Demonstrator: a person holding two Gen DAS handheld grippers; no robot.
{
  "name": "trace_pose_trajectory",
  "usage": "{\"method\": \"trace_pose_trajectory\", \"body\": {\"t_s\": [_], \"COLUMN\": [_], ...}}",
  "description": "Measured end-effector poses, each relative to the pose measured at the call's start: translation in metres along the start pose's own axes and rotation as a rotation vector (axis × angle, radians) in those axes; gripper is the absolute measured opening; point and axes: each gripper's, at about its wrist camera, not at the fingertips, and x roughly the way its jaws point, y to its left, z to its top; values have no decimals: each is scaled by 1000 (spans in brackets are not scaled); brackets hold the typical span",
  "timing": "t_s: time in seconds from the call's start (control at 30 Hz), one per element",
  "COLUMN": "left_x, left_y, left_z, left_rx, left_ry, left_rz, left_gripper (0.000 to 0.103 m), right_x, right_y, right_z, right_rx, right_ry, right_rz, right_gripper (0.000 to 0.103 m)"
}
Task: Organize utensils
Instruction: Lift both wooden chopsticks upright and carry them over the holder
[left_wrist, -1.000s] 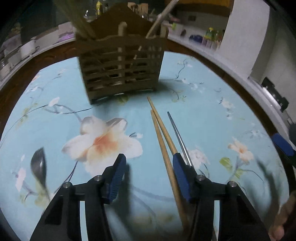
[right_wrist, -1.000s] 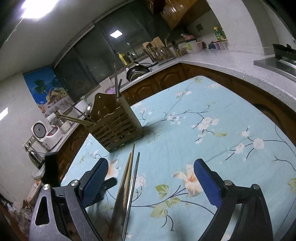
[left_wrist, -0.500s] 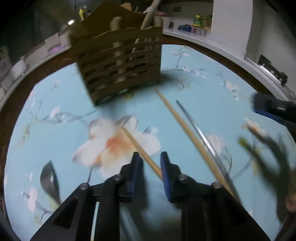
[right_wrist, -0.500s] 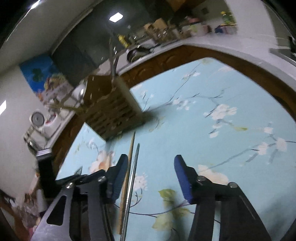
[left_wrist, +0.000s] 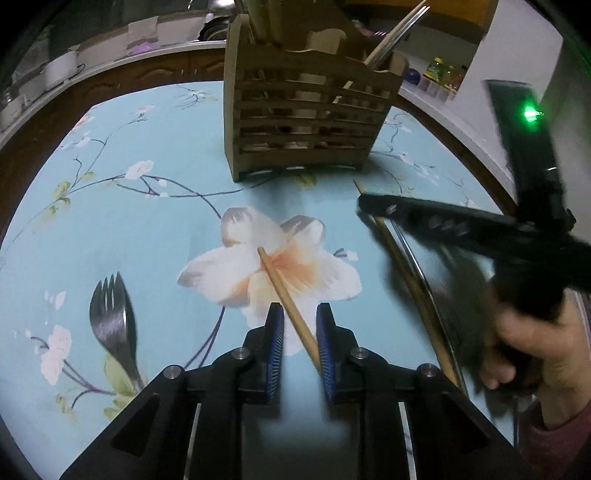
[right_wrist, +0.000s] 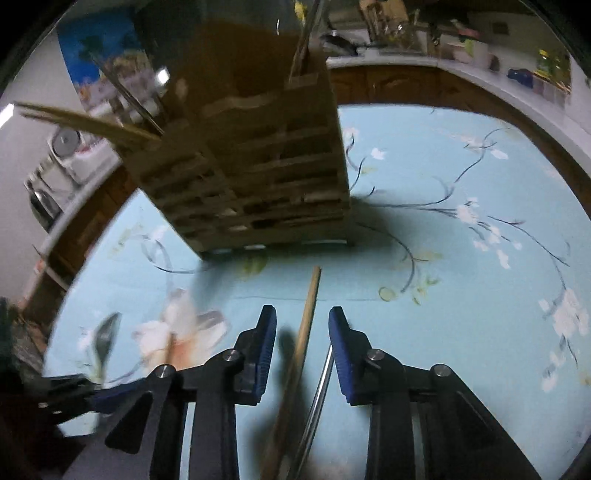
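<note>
Two blue-padded grippers are working low over a pale blue flowered tablecloth (left_wrist: 155, 155). Nearest the left camera, the left gripper (left_wrist: 300, 334) is clenching a wooden chopstick (left_wrist: 286, 295), which is running slantwise between its pads, its tip sitting out over a big white-and-orange printed flower (left_wrist: 273, 269). Just left of that gripper a steel fork (left_wrist: 112, 314) is lying flat on the cloth, tines pointing away. Off to the right, a person's hand (left_wrist: 532, 347) is gripping the black handle of the right gripper (right_wrist: 302, 332); its jaws are closing, and a second wooden chopstick (right_wrist: 304, 325) is lying between them, not yet pressed by either pad as far as the right wrist view shows. A thin metal chopstick (right_wrist: 321, 384) is lying alongside, close to the right pad. Farther back, a slatted wooden utensil holder (left_wrist: 306, 118) is standing upright on the cloth, with several sticks and utensils already leaning out of its top. Beyond the table edge a kitchen counter (left_wrist: 110, 40) is curving around, crowded with jars and appliances too blurred to name.
</note>
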Motion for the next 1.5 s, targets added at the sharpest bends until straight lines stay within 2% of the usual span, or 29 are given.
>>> {"method": "trace_pose_trajectory", "body": {"t_s": [0.1,0.17,0.3,0.37,0.53,0.73,0.93,1.23,1.5], "left_x": [6,8,10,8,-9,-54,-108,-172,-187], "left_y": [-2,-2,-7,-6,4,10,13,20,19], "left_z": [5,6,6,7,4,-2,-10,-26,-30], "left_rx": [10,8,33,24,-19,-41,-48,-38,-23], "left_ry": [-7,-20,-28,-19,-39,-120,-218,-328,-373], "left_rz": [22,20,50,33,-11,-77,-133,-172,-188], "left_gripper": [12,10,5,4,4,4,4,4,4], "right_x": [4,3,-1,-6,-41,-108,-157,-210,-230], "right_y": [4,5,0,-3,-8,-9,1,3,8], "right_z": [1,-1,-5,-7,-12,-21,-18,-19,-17], "right_rx": [-33,-47,-30,-6,46,78,85,70,46], "right_ry": [5,3,1,-4,-62,-184,-294,-405,-454], "right_rz": [-23,-54,-28,2,75,146,187,200,184], "right_gripper": [27,10,7,6,5,5,5,5,5]}}
